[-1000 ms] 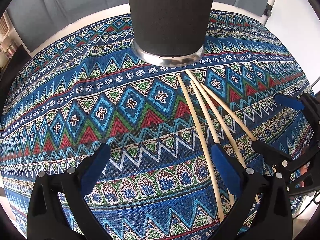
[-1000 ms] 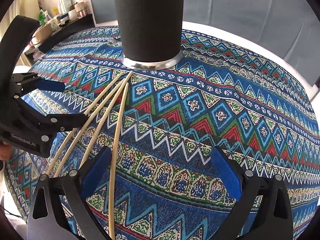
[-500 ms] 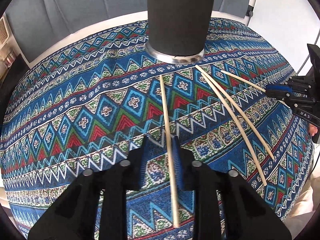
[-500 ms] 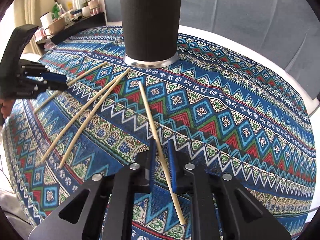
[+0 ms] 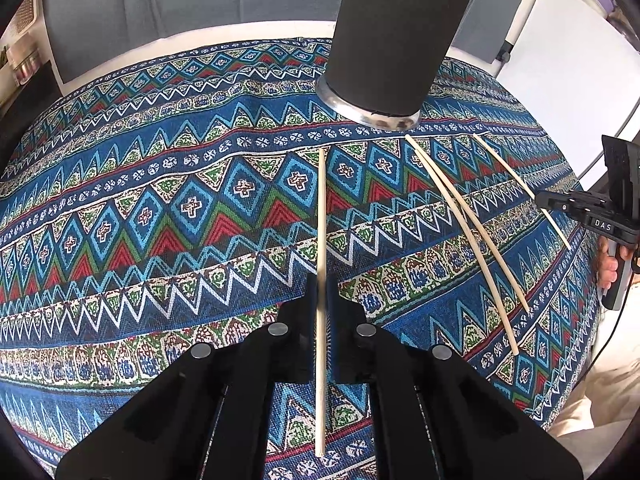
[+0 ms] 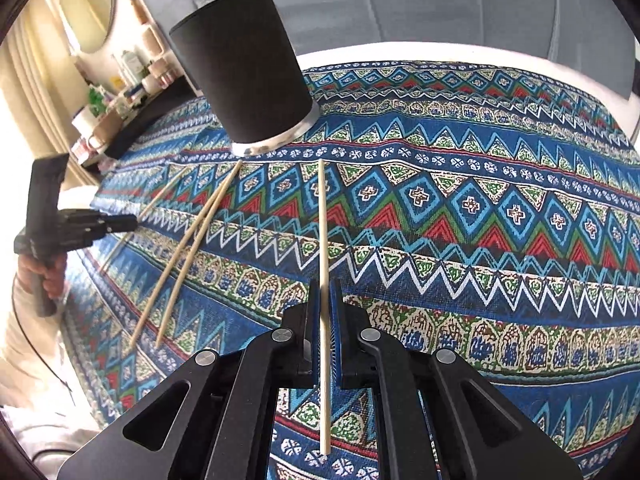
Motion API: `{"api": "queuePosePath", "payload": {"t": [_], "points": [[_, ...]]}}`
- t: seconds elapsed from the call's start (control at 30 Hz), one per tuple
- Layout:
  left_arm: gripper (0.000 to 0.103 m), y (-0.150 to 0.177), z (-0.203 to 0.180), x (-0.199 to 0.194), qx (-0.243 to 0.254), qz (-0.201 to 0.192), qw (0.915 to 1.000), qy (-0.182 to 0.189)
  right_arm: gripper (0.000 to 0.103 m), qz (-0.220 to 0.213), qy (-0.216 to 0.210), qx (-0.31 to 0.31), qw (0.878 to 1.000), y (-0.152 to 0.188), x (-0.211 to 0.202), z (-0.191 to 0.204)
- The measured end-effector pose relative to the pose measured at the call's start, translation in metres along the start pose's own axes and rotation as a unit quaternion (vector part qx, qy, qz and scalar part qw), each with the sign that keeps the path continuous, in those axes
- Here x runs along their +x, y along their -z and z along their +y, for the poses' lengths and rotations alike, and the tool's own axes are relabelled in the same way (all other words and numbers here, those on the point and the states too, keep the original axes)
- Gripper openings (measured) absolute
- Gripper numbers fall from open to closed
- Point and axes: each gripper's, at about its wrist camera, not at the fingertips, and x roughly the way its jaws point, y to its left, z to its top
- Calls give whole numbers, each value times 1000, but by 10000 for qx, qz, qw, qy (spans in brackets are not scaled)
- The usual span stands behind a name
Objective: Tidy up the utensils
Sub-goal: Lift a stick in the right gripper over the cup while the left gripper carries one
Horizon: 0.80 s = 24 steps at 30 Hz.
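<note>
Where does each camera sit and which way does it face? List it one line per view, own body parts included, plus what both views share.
Left wrist: sits on the left tool, looking down along its fingers at the cloth; that tool is shut on a chopstick, and the right tool with its hand shows at the right edge.
Right wrist: sits on the right tool, shut on its own chopstick; the left tool and its hand show at left.
Shared: the black holder, two loose chopsticks, the cloth.

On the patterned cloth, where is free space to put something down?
Free: the wide cloth stretch outside each held chopstick, away from the other gripper. Crowded: in front of the black holder, where two loose chopsticks lie between the grippers.
</note>
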Motion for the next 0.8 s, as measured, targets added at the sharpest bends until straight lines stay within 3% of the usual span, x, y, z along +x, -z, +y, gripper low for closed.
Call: {"api": "queuePosePath", "payload": {"t": [0.37,0.8], "points": [[5,-22,-12,-46,293,-504,9983,-82,4,-419,-223,36,9989,-14,-31,8],[5,-79,-27,-108,316,-1466,9886,162,4,-1389,-498,-242,9888,-75,-101,38]]}}
